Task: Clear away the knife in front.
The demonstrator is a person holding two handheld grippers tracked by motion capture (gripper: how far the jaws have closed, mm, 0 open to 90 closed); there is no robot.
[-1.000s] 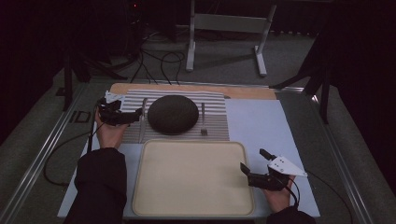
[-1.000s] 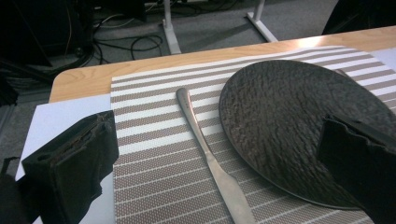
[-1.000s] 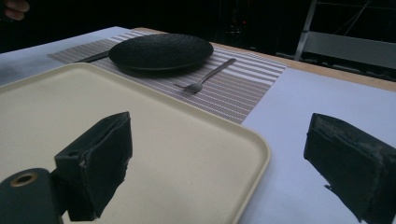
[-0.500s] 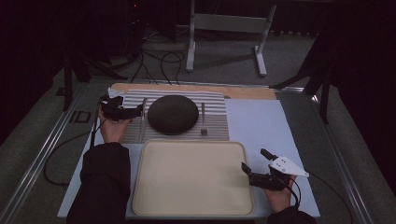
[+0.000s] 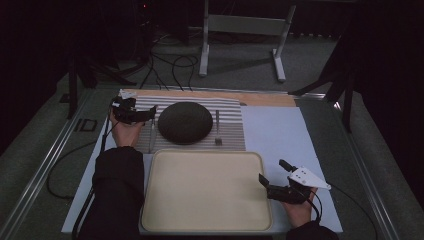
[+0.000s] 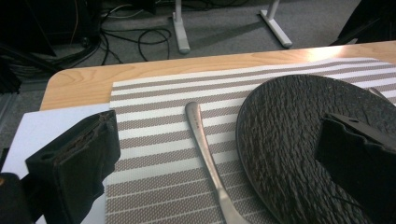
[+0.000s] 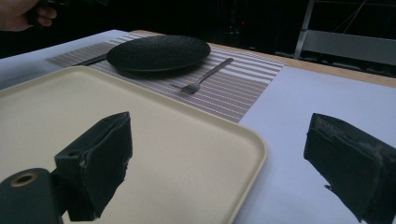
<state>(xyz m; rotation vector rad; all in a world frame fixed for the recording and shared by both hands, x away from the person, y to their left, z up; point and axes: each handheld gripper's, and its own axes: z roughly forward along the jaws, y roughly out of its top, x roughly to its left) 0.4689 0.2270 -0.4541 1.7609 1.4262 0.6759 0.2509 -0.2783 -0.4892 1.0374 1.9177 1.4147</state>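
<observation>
Over the striped mat's left edge, your left gripper (image 5: 150,111) hovers with jaws released, a knife (image 6: 205,154) and the black plate's (image 5: 185,122) rim between them. Right of the tray's (image 5: 165,220) right edge, your right gripper (image 5: 274,174) hangs released, holding nothing.

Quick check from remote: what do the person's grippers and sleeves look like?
Both grippers are black with two blocky, worn jaw pads. The right gripper carries a grey three-cornered plate. A dark cable trails from it. The left gripper also trails a cable. The sleeves are black.
</observation>
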